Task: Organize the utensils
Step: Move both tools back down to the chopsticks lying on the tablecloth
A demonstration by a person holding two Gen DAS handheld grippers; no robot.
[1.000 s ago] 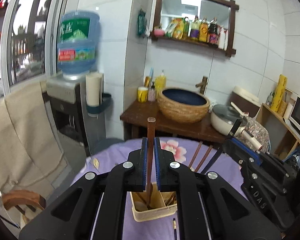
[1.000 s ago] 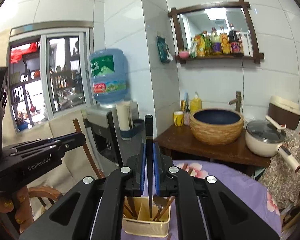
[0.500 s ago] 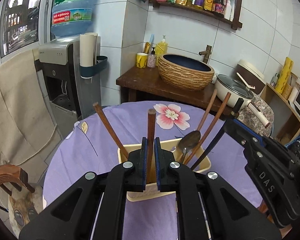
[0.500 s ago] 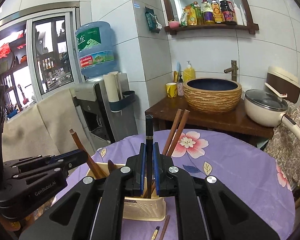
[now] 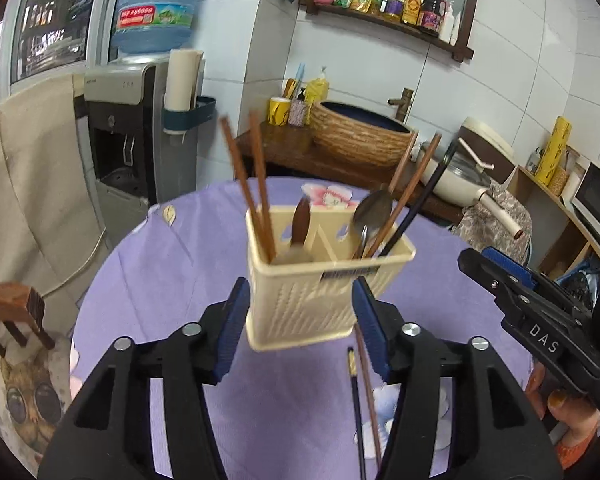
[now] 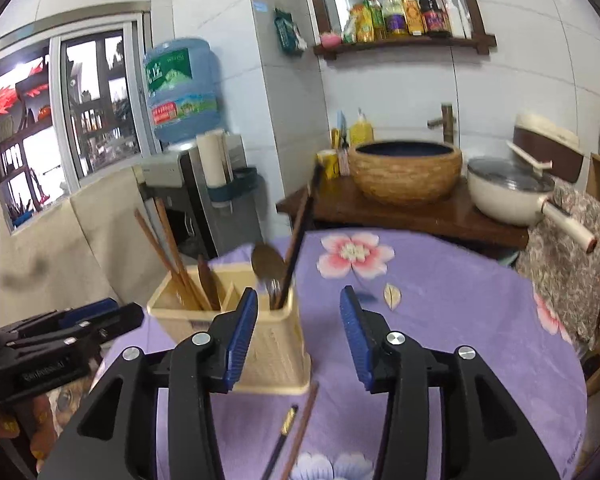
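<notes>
left hand-held gripper [image 5: 300, 324]: jaws opening, nothing gripped, utensil holder [image 5: 324, 280] just ahead | right hand-held gripper [image 6: 298, 334]: jaws opening, empty | utensil holder on purple counter [image 5: 172, 280], holding brown chopsticks [image 5: 248, 184], spoon [image 5: 374, 210], black chopstick [image 5: 416, 208] | two loose chopsticks [image 5: 364, 396] on the counter.

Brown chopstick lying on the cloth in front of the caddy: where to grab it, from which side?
Judging by its pose, take the brown chopstick mid-shaft, from above, claw fingers straddling it crosswise. It lies flat on the purple tablecloth, so a level approach has nothing to bite. The black chopstick lies close alongside and the cream caddy stands at its far end; mid-shaft looks clearest. Either claw, left or right, is opening, empty.
</notes>
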